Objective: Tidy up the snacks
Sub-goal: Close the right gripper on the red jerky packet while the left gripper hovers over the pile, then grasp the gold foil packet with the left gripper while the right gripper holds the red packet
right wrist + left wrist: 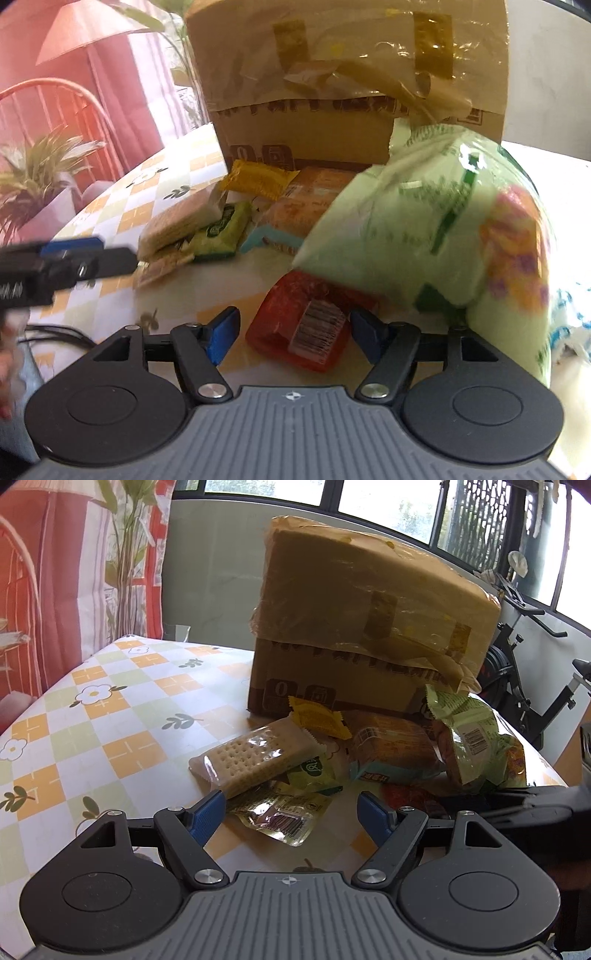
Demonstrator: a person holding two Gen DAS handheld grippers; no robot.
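Observation:
A pile of snack packets lies on the table in front of a taped cardboard box (354, 635). My left gripper (291, 814) is open, its jaws either side of a small yellow-green foil packet (280, 814), just below a clear cracker pack (255, 757). A yellow packet (319, 716), an orange-brown pack (391, 749) and a green bag (476, 746) lie further right. My right gripper (291, 332) is open around a red packet with a barcode (303, 328). The big green bag (443, 236) fills the right of that view, and the box (332, 74) stands behind.
The table has a checked flower-pattern cloth (110, 709). An exercise bike (524, 672) stands beyond the table's right edge. A potted plant (40, 173) and a red curtain (48, 554) are at the left. The left gripper's arm (55, 266) shows in the right wrist view.

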